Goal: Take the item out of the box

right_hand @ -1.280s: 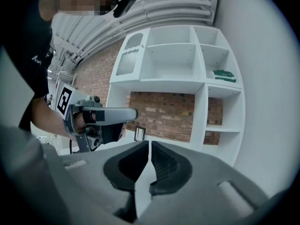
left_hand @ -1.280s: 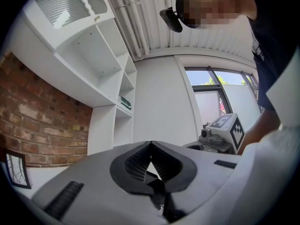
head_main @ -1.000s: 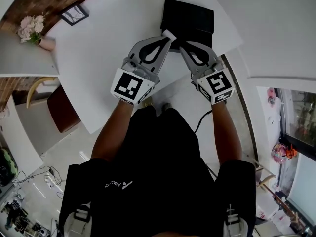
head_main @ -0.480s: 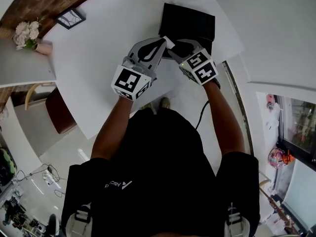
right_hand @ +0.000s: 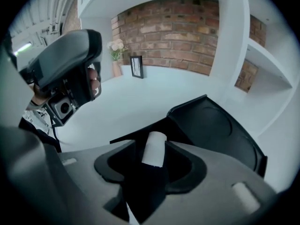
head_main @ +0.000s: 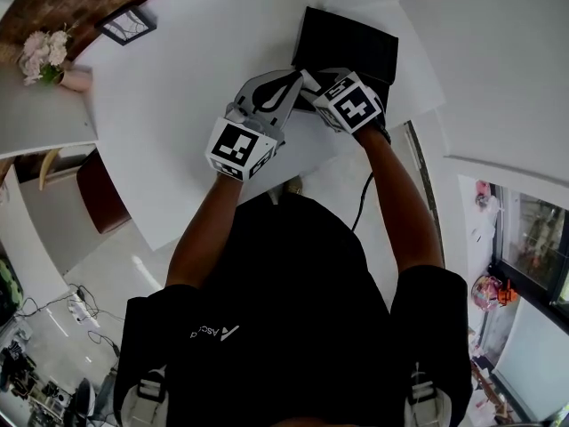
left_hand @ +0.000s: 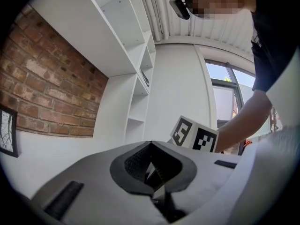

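Small white tube-shaped piece point(right_hand: 153, 150): looks light, crushable
Left gripper point(left_hand: 150, 145) pinches it, right gripper point(right_hand: 151, 143) opening around it; grab mid-body gently.

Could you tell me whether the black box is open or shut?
Open: the black box has its lid swung back, inner face showing.
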